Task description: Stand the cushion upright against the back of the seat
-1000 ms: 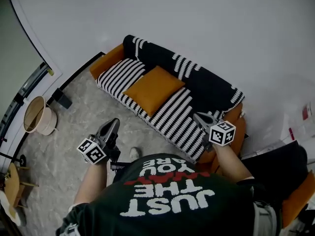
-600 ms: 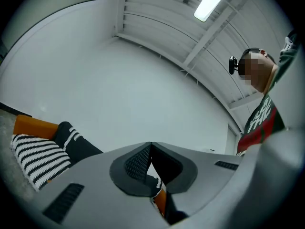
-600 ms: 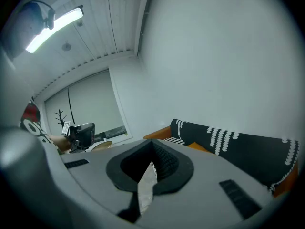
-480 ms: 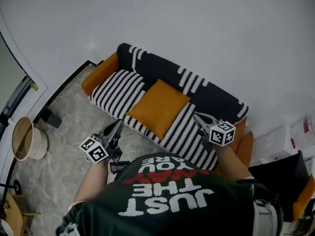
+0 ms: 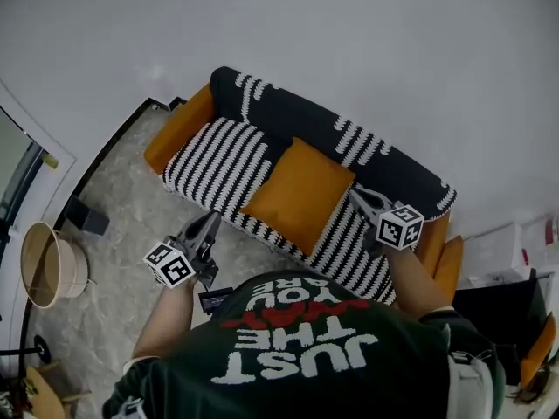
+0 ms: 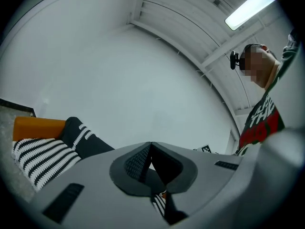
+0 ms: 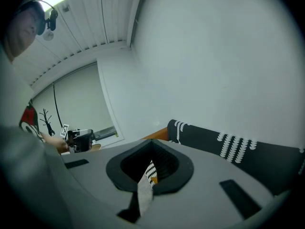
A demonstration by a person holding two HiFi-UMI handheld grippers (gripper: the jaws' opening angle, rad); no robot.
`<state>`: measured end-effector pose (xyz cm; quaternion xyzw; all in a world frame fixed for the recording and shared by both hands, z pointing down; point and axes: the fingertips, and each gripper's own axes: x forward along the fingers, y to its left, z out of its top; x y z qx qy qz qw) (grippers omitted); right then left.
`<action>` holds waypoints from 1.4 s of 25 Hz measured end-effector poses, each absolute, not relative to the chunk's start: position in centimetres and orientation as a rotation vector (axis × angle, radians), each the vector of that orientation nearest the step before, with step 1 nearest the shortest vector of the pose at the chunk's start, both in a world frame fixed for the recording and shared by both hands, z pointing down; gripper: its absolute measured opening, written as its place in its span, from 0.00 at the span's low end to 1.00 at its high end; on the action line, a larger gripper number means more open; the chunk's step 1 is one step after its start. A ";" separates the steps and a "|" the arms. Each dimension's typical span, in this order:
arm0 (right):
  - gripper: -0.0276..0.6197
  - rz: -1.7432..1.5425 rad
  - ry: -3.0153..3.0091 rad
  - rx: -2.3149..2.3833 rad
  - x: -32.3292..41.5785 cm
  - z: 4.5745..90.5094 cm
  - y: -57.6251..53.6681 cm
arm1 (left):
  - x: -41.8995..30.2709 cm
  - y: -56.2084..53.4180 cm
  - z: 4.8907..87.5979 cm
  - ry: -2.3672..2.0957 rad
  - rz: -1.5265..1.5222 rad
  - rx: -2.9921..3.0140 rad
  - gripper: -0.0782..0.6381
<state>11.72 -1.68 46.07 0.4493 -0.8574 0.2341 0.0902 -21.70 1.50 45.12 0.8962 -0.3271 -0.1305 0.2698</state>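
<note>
The orange cushion [image 5: 300, 195] lies flat on the striped sofa seat [image 5: 214, 160], just beside the right gripper [image 5: 360, 199] at its 9 o'clock and farther from the left gripper [image 5: 208, 223] at its 2 o'clock, and both have their fingers pressed together on nothing.

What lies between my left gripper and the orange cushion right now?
In the head view, only the striped seat cover's front edge separates the left gripper from the cushion; nothing else.
</note>
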 end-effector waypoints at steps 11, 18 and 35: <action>0.08 0.805 -2.532 1.230 14.2 50.4 -7.3 | -16.8 -3.4 51.4 -0.910 -0.295 2.239 0.13; 0.08 0.807 -2.563 1.047 16.3 54.4 -13.0 | -12.0 -6.7 57.7 -1.018 -0.209 2.093 0.13; 0.08 0.920 -2.532 0.800 14.6 70.5 -14.5 | -8.7 -3.9 89.2 -1.073 -0.084 1.538 0.54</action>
